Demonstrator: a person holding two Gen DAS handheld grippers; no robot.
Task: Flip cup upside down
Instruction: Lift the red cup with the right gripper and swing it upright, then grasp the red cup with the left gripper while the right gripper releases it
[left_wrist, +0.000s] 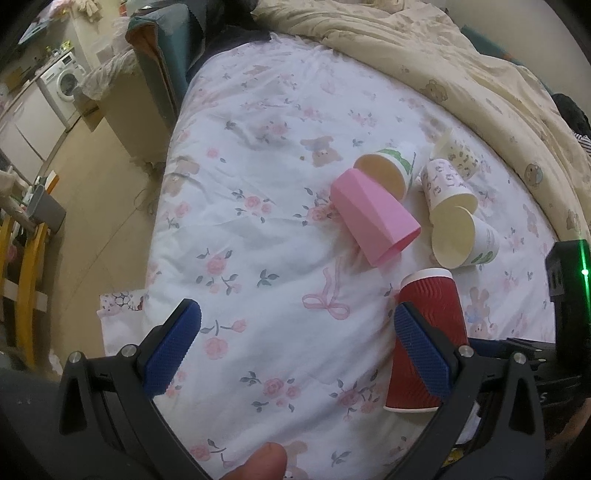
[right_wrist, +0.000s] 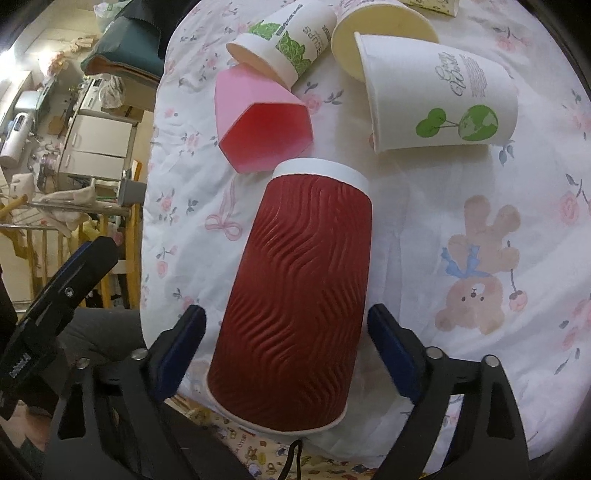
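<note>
A red ribbed paper cup (right_wrist: 299, 295) stands upside down on the floral bed sheet (right_wrist: 424, 221), its white base up and its rim on the sheet. My right gripper (right_wrist: 286, 325) is open with a blue finger on each side of the cup, not touching it. The cup also shows in the left wrist view (left_wrist: 428, 339), to the right behind my right-hand finger. My left gripper (left_wrist: 295, 321) is open and empty above the sheet.
A pink faceted cup (left_wrist: 373, 214) lies on its side beyond the red cup. Several white paper cups (left_wrist: 461, 236) lie on their sides behind it. A beige quilt (left_wrist: 461, 55) is bunched at the far side. The bed edge and floor (left_wrist: 92, 206) are on the left.
</note>
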